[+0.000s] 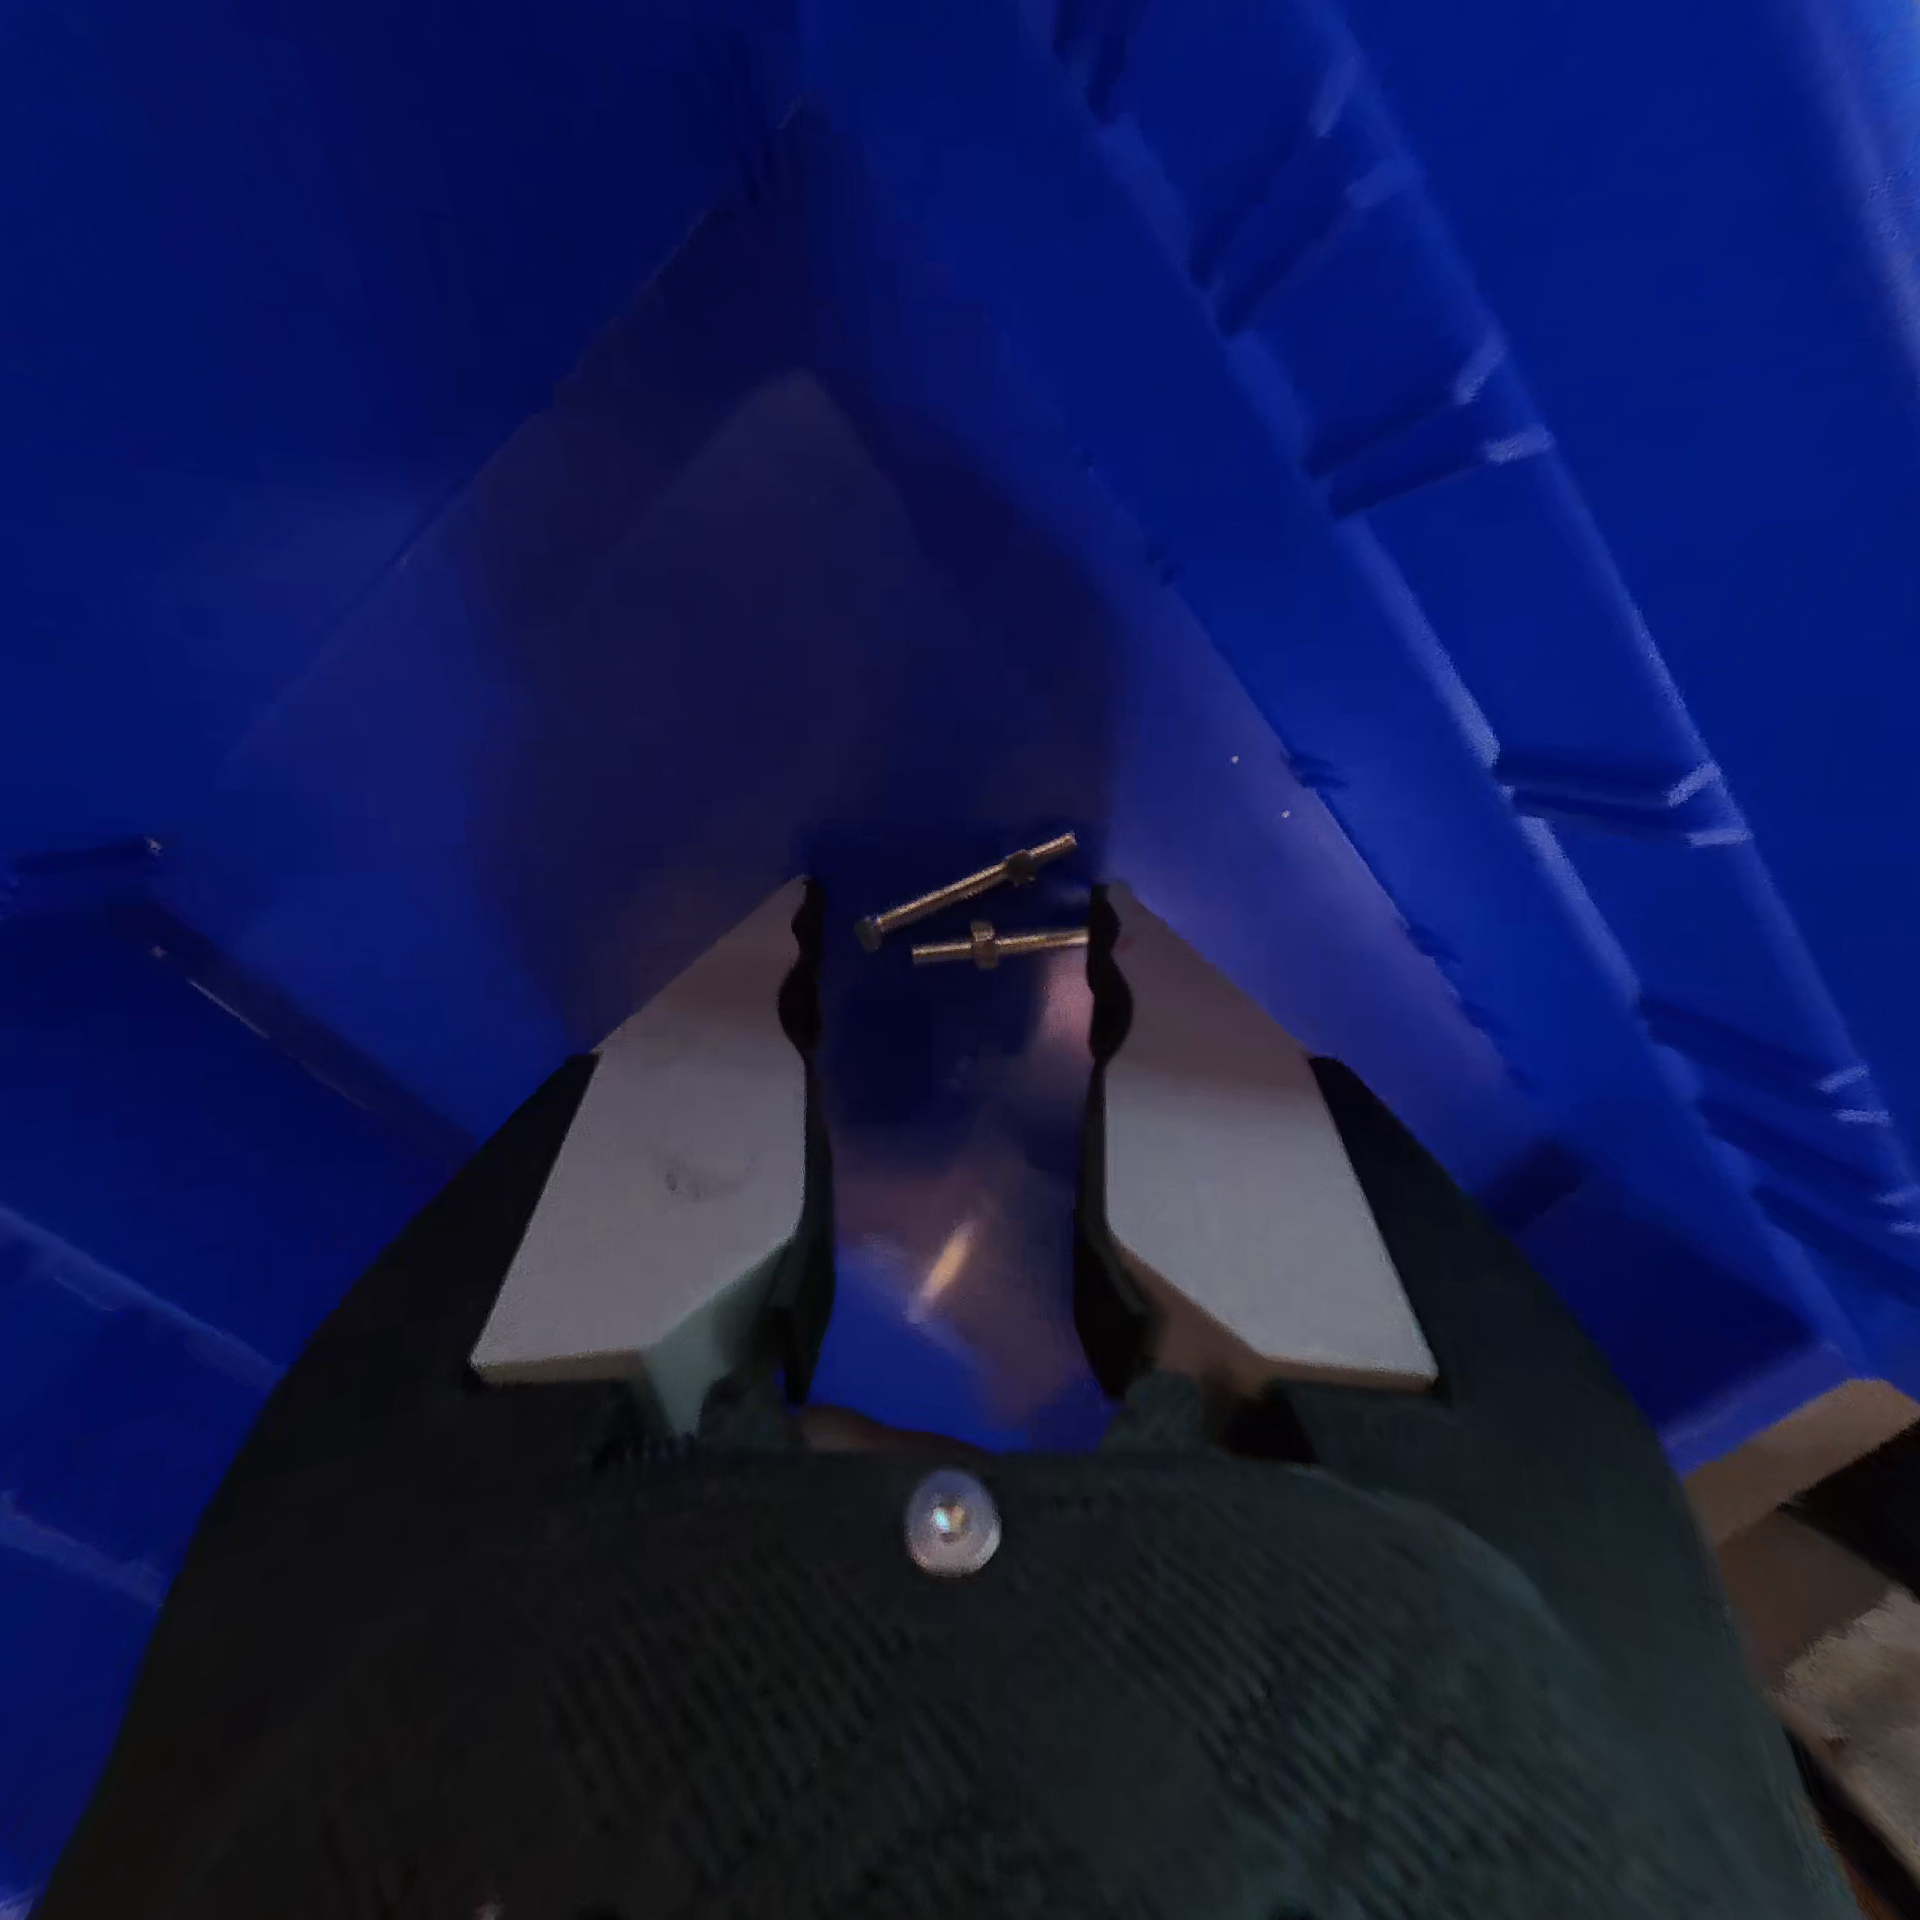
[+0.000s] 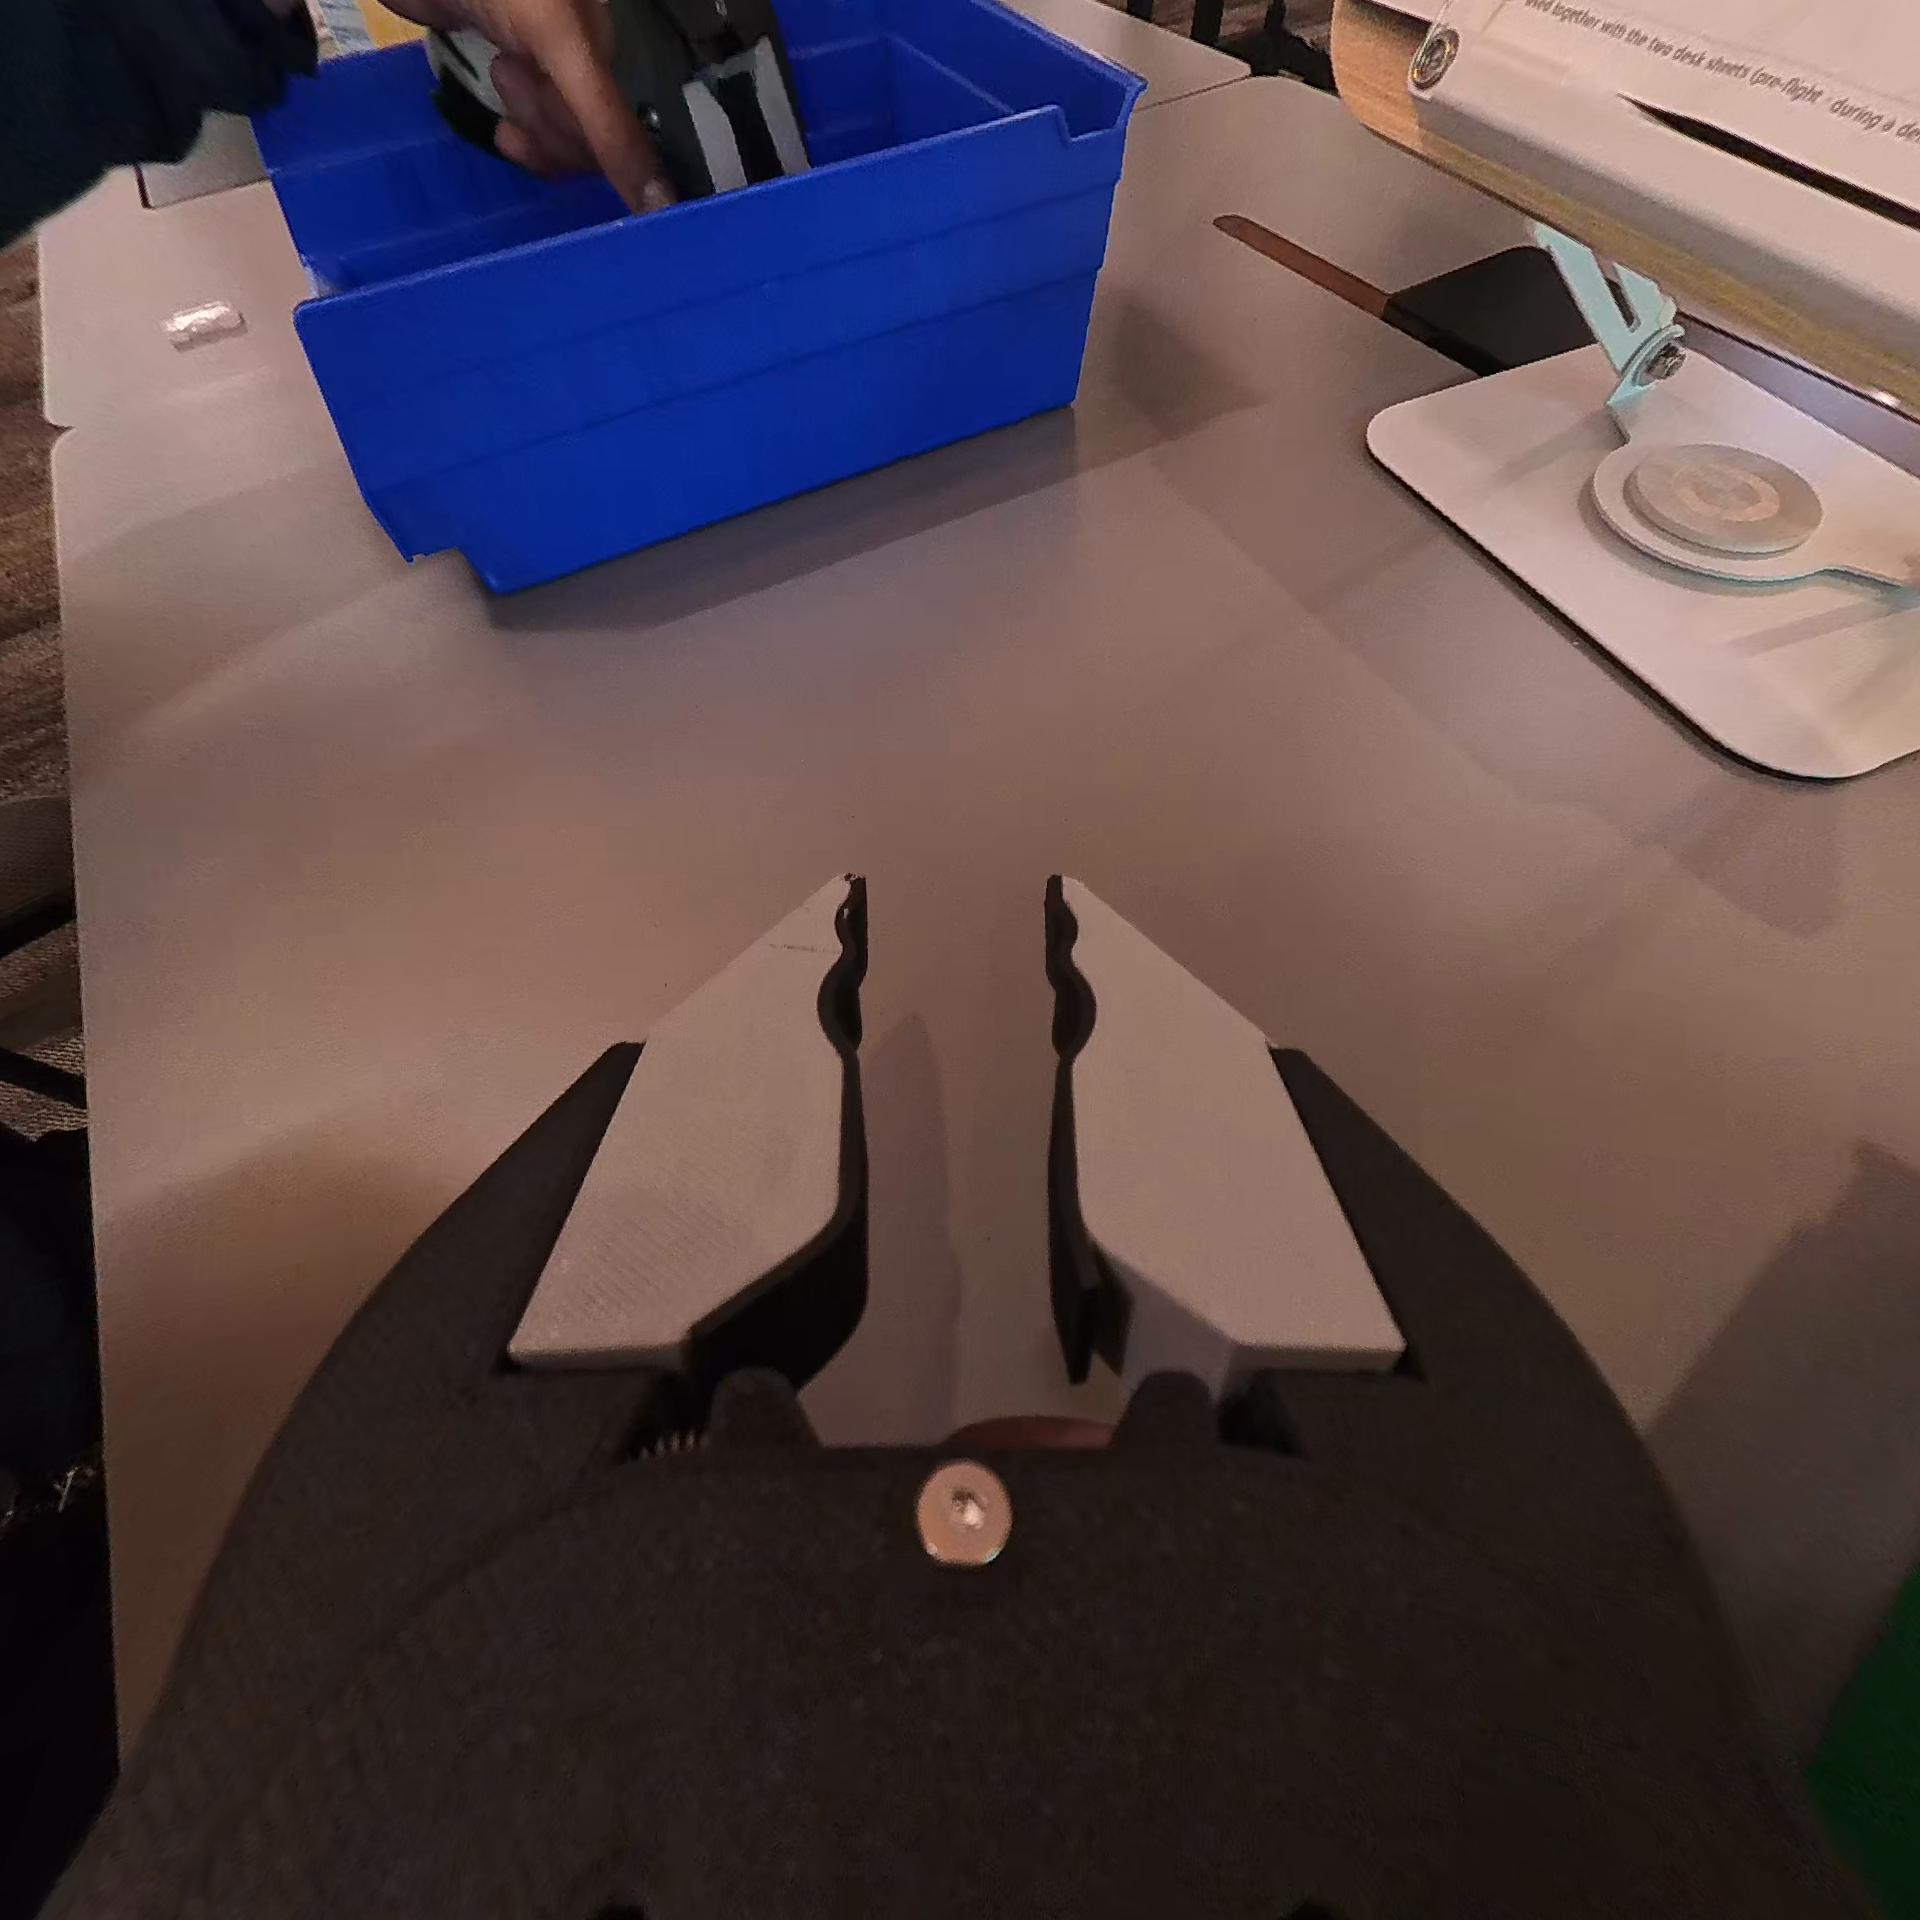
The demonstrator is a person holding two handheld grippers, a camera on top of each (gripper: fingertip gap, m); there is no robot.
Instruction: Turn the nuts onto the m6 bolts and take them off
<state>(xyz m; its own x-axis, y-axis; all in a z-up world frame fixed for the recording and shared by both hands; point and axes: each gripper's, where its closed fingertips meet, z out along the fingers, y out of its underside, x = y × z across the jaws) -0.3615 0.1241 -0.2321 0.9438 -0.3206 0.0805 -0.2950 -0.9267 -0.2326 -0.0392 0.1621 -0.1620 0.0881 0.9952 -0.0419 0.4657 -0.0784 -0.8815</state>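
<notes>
Bolts, left wrist view: two small brass-coloured bolts lay on the floor of the blue bin (image 1: 1351, 520), close to a corner.
Upper bolt (image 1: 966, 883): it lay slanted, with its head low on the left, and a nut (image 1: 1023, 867) sat on it near the far end.
Lower bolt (image 1: 1000, 944): it lay nearly flat just below the upper one, and a nut (image 1: 981, 943) sat near its middle.
Gap between bolts: they were very close, but I could not tell if they touched.
Left gripper (image 1: 954, 896): its two grey fingers stood apart with nothing between them, and it was down inside the bin.
Left gripper and bolts: the bolts showed just past the fingertips, in the space between them, and the lower bolt's end reached up to the right fingertip.
Sharpness: this view was a bit blurry and dark.

Right gripper (image 2: 952, 891), right wrist view: its fingers were spread apart and held nothing, above the grey table (image 2: 623, 779).
Blue bin (image 2: 707, 416): it sat on the table far ahead and to the left, well apart from the right gripper.
Person's hand (image 2: 566, 99): it held the left gripper (image 2: 727, 114) down inside the bin.
Bolts in this view: they were hidden by the bin walls.
White stand (image 2: 1621, 582): its flat base sat on the table to the right, with a round disc on it.
Small shiny piece (image 2: 203, 324): it lay on the table just left of the bin.
</notes>
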